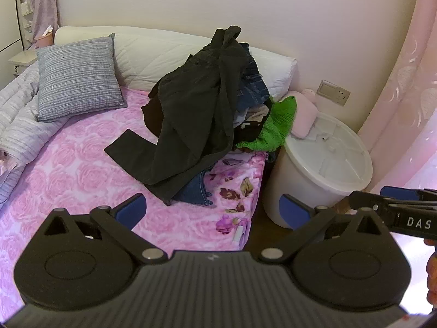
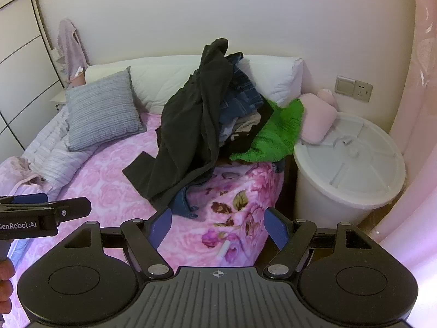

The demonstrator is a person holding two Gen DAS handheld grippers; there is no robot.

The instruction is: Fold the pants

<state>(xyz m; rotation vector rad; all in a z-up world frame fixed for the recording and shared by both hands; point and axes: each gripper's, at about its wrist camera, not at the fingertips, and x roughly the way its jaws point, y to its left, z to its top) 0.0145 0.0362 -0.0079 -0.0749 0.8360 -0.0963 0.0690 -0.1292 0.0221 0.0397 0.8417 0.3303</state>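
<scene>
Pants (image 1: 191, 114): dark pair draped over clothes pile (image 1: 251, 101) on bed (image 1: 82, 180). Left gripper (image 1: 213, 213) and right gripper (image 2: 218, 224): jaws open, empty. Risk: dragging jeans (image 1: 196, 191) along, toppling pile.

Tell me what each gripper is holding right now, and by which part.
Nothing is held. The left gripper and the right gripper both stand open above the bed, short of the dark pants on the clothes pile.

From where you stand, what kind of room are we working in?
Most likely a bedroom. There's a bed with a pink rose-patterned cover, a grey pillow against a white padded headboard, and a heap of clothes on the bed, with dark pants on top.
</scene>
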